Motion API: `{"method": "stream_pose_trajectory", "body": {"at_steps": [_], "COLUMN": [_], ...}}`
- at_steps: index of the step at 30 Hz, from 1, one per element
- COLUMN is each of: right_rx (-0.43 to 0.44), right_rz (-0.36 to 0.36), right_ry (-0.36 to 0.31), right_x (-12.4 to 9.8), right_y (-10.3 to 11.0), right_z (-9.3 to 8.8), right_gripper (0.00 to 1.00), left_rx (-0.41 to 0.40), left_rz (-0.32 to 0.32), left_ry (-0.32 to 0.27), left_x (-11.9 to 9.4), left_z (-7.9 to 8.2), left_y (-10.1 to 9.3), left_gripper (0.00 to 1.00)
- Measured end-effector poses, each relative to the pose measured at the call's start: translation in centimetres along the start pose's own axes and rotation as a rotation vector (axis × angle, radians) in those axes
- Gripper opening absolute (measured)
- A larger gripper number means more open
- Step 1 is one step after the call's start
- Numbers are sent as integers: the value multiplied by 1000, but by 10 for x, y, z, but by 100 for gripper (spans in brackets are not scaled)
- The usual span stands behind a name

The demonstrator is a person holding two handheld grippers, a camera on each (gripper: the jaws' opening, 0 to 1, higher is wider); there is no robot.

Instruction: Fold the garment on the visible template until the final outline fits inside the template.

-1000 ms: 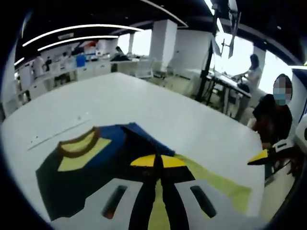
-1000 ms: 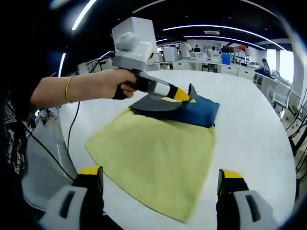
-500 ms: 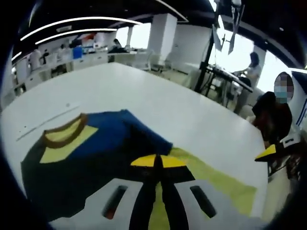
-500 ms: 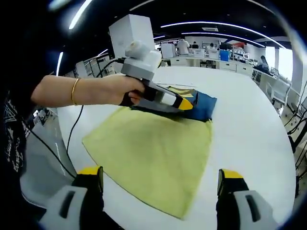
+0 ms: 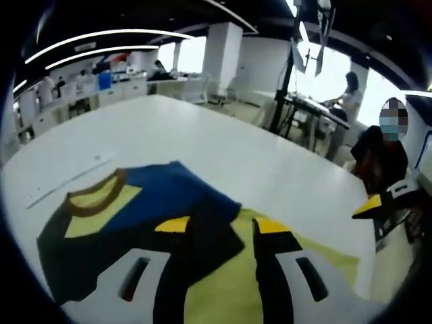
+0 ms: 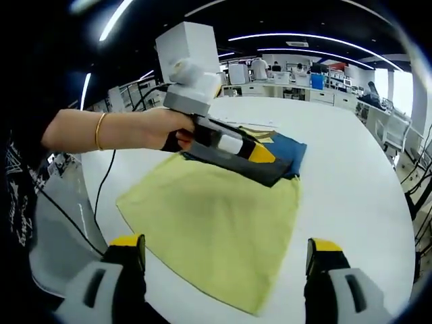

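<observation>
A dark navy and blue garment (image 5: 155, 202) with a yellow panel and brown collar (image 5: 94, 200) lies folded on the far part of a yellow-green template cloth (image 5: 324, 260). My left gripper (image 5: 221, 226) stands open just over the garment's dark folded flap, which shows between its jaws. In the right gripper view the same left gripper (image 6: 260, 154), held by a hand, rests low over the garment (image 6: 280, 162) at the far end of the template (image 6: 216, 223). My right gripper (image 6: 226, 244) is open at the template's near edge, holding nothing.
The white table (image 6: 364, 189) stretches wide around the cloth. A black cable (image 6: 100, 185) trails from the left gripper off the table's left side. A seated person (image 5: 385, 158) is beyond the table's right edge, with desks and stands behind.
My left gripper has opened and let go of the dark flap, which now lies flat over the blue part of the garment. The right gripper has stayed put.
</observation>
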State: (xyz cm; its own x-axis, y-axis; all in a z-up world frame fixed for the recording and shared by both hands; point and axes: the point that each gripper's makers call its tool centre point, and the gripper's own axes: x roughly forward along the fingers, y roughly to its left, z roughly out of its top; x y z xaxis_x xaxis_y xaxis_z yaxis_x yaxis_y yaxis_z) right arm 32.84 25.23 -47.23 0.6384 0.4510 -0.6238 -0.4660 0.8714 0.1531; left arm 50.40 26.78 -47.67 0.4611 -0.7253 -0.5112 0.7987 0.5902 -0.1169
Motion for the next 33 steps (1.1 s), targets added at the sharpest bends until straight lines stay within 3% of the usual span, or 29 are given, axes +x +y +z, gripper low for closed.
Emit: {"method": "stream_pose_trajectory", "body": {"at_steps": [5, 7, 13, 19, 25, 29, 33], "right_rx": [3, 5, 9, 17, 30, 39, 39], "right_rz": [2, -4, -11, -12, -26, -24, -18], "right_ry": [-2, 5, 20, 38, 50, 57, 66], "right_x": [-1, -2, -3, -2, -3, -2, 0], "right_y": [0, -2, -6, -6, -10, -13, -11], "right_z": [3, 2, 1, -3, -6, -9, -12], "right_gripper": [100, 100, 100, 100, 100, 100, 100], "left_rx": [-49, -36, -42, -116, -115, -121, -101], "left_rz": [5, 21, 53, 87, 117, 143, 145], "left_ry": [-33, -60, -63, -50, -12, -9, -4], "left_x": [-16, -24, -46, -73, -97, -112, -128], "left_z": [9, 13, 10, -8, -29, -35, -40], "left_y": [4, 8, 19, 36, 43, 53, 51], "left_gripper": [80, 89, 99, 99, 99, 99, 98]}}
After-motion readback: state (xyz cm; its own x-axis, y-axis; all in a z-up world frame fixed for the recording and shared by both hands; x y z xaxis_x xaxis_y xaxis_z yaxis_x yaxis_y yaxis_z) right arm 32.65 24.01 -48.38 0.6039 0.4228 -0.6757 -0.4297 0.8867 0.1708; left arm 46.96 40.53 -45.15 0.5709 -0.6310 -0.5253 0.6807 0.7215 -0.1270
